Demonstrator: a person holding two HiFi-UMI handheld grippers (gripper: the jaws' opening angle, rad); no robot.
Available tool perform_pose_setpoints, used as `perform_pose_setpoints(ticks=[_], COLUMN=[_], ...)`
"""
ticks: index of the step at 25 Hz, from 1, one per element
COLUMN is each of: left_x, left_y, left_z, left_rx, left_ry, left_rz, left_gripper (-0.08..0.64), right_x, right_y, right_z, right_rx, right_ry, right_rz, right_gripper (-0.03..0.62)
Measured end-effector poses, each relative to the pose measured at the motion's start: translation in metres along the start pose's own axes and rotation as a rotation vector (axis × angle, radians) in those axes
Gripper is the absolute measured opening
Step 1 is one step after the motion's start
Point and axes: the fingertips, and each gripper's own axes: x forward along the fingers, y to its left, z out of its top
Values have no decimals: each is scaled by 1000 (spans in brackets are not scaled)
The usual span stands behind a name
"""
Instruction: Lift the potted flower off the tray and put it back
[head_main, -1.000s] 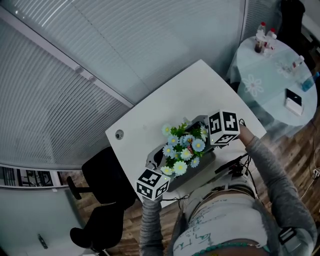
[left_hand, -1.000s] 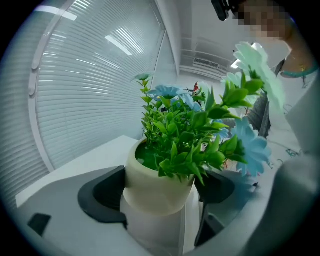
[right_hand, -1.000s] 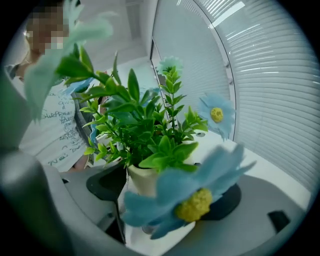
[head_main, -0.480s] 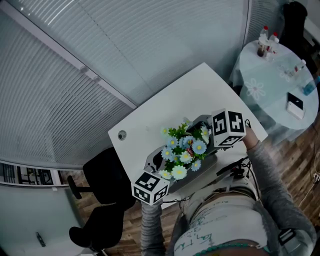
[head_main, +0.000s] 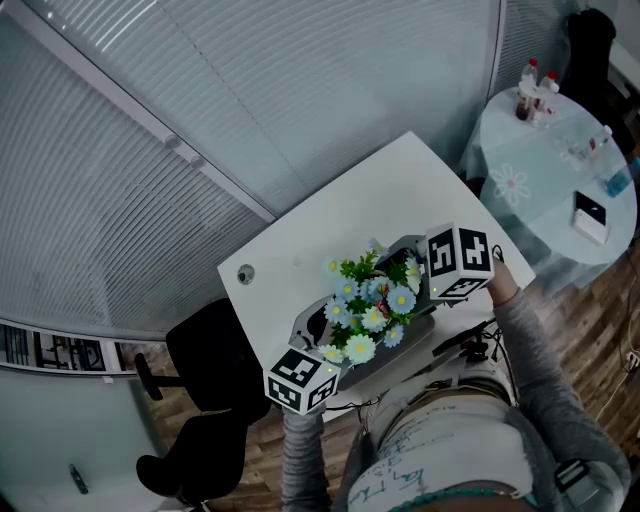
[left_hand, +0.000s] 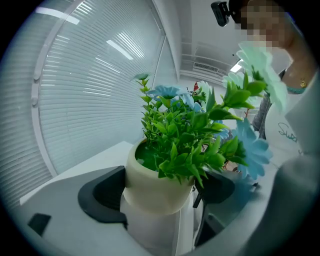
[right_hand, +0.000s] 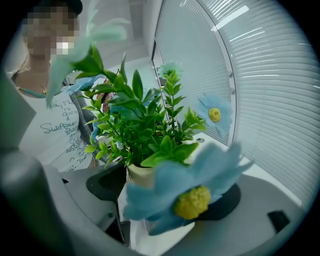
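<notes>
Looking down in the head view, the potted flower (head_main: 368, 305) sits over the near edge of a white surface (head_main: 330, 230), between the left gripper (head_main: 335, 332) and the right gripper (head_main: 397, 268), which reach in from opposite sides. Its blooms hide the jaws of both. A black chair (head_main: 205, 365) stands to the left, and a round table (head_main: 545, 170) with bottles is well apart at upper right.

In the left gripper view, the cream pot (left_hand: 155, 187) fills the gap between the jaws, which pinch it. The black pad (left_hand: 100, 195) on one side presses its wall, and the other pad (left_hand: 217, 187) meets it behind green leaves. White blinds (left_hand: 85, 100) cover the wall behind.

In the right gripper view, the jaws are spread with the pot between them. Its rim touches the pad (right_hand: 107, 182) on one side. A blurred blue flower (right_hand: 190, 192) close to the lens covers the other side, so I cannot tell whether that jaw touches the pot.
</notes>
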Motion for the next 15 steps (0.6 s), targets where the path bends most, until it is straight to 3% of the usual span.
perform_pose_setpoints(ticks=[15], left_x=[-3], left_y=[1], left_z=[3], left_rx=[3], left_ry=[-6], left_rz=[5], left_gripper=[443], right_x=[-1], right_y=[0], right_z=[4], right_rx=[-2], right_ry=[2], right_rz=[-3], right_gripper=[397])
